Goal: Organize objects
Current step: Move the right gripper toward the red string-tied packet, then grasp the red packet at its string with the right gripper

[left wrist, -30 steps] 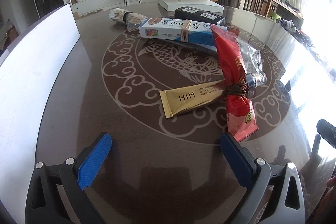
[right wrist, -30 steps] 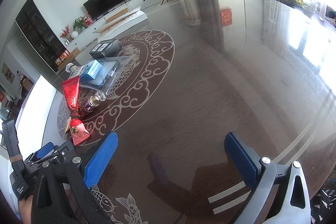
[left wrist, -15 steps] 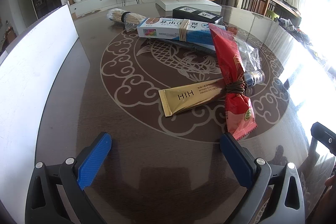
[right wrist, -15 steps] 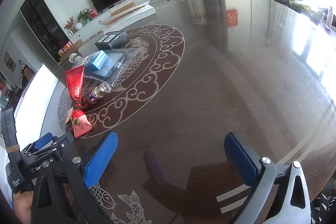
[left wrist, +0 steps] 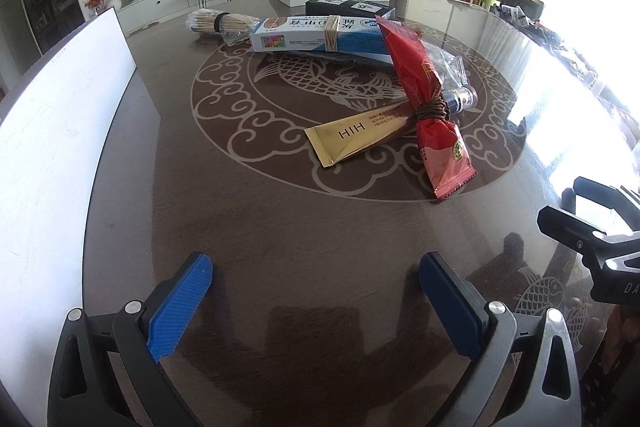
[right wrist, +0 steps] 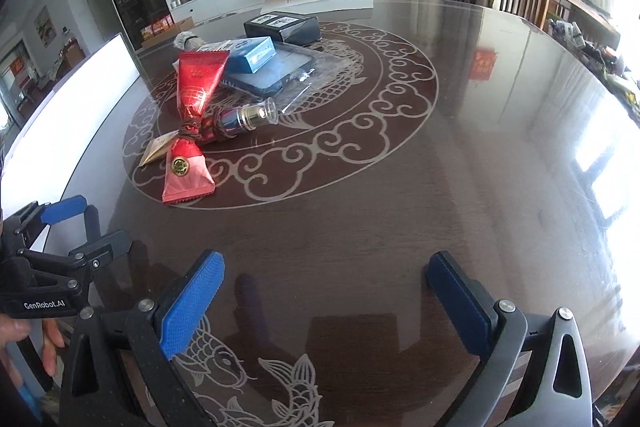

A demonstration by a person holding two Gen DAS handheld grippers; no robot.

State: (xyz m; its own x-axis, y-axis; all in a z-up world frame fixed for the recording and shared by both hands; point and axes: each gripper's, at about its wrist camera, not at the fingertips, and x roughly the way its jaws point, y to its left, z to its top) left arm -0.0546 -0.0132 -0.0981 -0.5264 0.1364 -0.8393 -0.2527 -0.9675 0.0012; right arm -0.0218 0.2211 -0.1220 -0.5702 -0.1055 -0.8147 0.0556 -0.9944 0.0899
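**Tools hovering wide open, nothing sorted yet**

Both tools are hanging over the near edge of the table (left wrist: 280, 247) with jaws spread wide and nothing between the pads. Left tool (left wrist: 316, 291) is pointing at the pile from the near side; right tool (right wrist: 324, 291) is sitting just beside it, aimed the same way, over the koi pattern.

Objects are all lying bunched on the table's central medallion, well apart from either tool. Red packet (left wrist: 424, 99) is lying tied at the waist with brown cord to a gold tube (left wrist: 356, 139) and a small glass-capped bottle (right wrist: 244, 119). Behind that, a blue-and-white box (left wrist: 320, 37) banded with a rubber band is resting on a clear bag with a dark flat item. Toothpick bundle (left wrist: 218, 23) and a black box (right wrist: 282, 25) are sitting furthest back.

Judging by this: nothing is being held, task looks barely started, every item left to handle. White board (left wrist: 60, 115) is standing along the left edge.
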